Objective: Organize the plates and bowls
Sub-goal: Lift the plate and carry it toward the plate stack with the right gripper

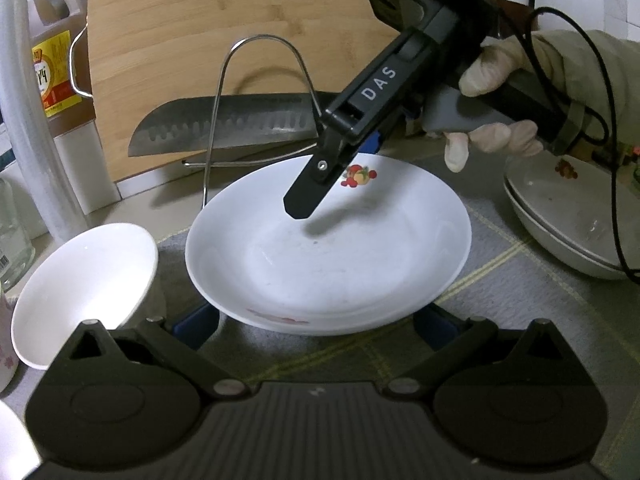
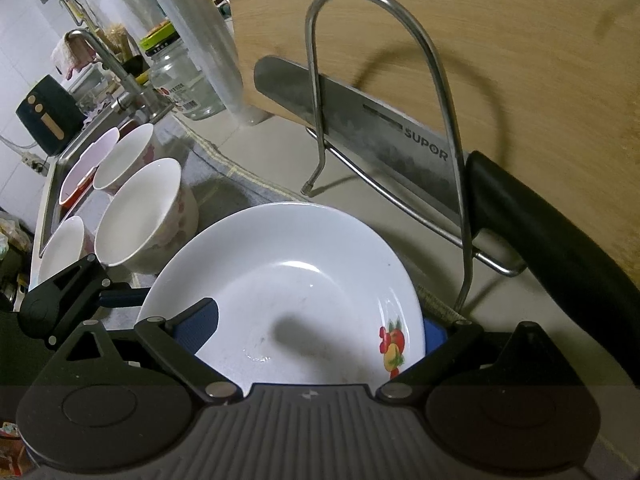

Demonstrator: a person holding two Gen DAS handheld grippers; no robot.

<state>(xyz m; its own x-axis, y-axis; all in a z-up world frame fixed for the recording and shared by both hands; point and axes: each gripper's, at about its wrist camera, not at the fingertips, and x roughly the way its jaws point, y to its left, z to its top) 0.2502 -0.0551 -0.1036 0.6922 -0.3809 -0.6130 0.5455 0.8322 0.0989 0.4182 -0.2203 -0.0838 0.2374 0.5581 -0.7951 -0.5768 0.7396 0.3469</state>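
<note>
A white deep plate (image 1: 328,248) with a fruit print lies on the grey cloth; it also shows in the right wrist view (image 2: 288,280). My left gripper (image 1: 316,328) is open, its blue pads on either side of the plate's near rim. My right gripper (image 2: 316,336) is open, straddling the plate's far rim; in the left wrist view its finger (image 1: 308,192) hovers over the plate's inside. A white bowl (image 1: 84,288) lies tilted at the left. Two stacked plates (image 1: 568,220) sit at the right.
A wire rack (image 2: 384,120) holds a knife (image 2: 360,128) against a wooden cutting board (image 2: 500,60). A sauce bottle (image 1: 52,64) and a film roll (image 1: 28,120) stand at the left. Several bowls (image 2: 140,216) stand by the sink (image 2: 52,184).
</note>
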